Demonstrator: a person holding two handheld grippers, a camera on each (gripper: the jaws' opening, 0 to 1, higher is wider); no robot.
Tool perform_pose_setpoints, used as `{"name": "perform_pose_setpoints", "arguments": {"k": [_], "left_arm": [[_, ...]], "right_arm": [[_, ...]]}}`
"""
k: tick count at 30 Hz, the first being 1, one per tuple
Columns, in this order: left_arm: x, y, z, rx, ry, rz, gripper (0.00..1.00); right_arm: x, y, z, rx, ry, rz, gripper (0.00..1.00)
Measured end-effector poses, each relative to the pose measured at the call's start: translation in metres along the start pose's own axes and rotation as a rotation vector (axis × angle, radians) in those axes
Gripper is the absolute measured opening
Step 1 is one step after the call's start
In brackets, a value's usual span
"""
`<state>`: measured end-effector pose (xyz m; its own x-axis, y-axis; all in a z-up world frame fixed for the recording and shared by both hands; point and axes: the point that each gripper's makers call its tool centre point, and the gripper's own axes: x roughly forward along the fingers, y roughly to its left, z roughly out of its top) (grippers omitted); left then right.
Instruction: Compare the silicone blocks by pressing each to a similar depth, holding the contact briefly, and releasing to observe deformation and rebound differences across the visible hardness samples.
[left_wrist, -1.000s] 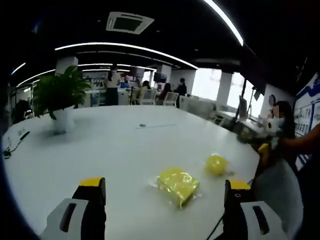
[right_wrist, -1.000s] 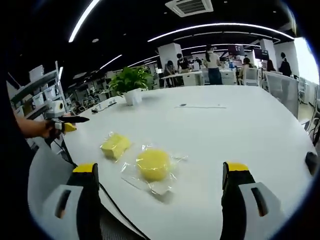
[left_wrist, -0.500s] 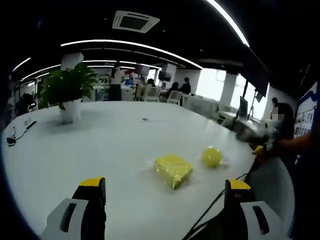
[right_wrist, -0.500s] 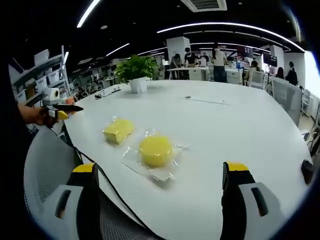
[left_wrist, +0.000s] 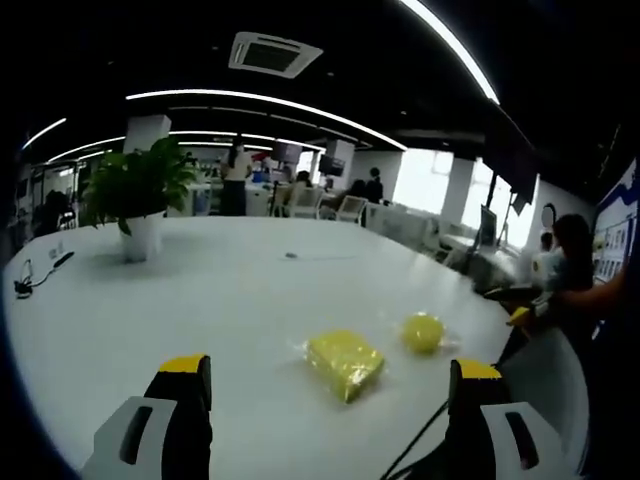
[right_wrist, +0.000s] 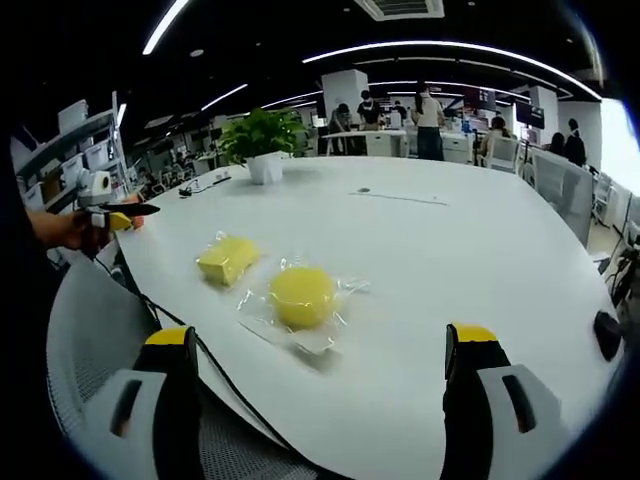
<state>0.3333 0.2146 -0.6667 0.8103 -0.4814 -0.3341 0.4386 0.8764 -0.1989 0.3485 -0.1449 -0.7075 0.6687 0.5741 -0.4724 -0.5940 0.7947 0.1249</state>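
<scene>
both claws are hanging above the near edge of the white bench (right_wrist: 480, 250), jaws spread wide and gripping nothing. in the right gripper view, the right claw (right_wrist: 318, 385) is facing the round yellow block (right_wrist: 302, 296) lying in clear wrap, with the square yellow block (right_wrist: 228, 259) just beside it. the left gripper view is showing the left claw (left_wrist: 328, 415), the square block (left_wrist: 344, 361) nearer, and a potted plant (left_wrist: 138, 195) standing far back.
</scene>
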Motion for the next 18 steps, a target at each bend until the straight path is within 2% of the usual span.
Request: {"name": "perform_pose_setpoints", "arguments": {"k": [4, 9, 16, 18], "left_arm": [[0.0022, -0.0045, -0.0003, 0.007, 0.006, -0.006, 1.00], [0.0040, -0.0094, -0.0022, 0.008, 0.021, -0.016, 1.00], [0.0008, -0.0060, 0.0013, -0.017, 0.004, 0.002, 1.00], [0.0004, -0.0054, -0.0009, -0.015, 0.014, 0.006, 1.00]], "right_arm": [[-0.0009, 0.0024, -0.0028, 0.000, 0.011, 0.013, 0.96], [-0.0018, 0.0014, -0.0026, -0.012, -0.009, 0.020, 0.96], [0.0012, 0.0061, -0.0043, 0.005, -0.001, 0.037, 0.96], [0.0017, 0.0074, -0.0055, 0.005, 0.003, 0.039, 0.96]]}}
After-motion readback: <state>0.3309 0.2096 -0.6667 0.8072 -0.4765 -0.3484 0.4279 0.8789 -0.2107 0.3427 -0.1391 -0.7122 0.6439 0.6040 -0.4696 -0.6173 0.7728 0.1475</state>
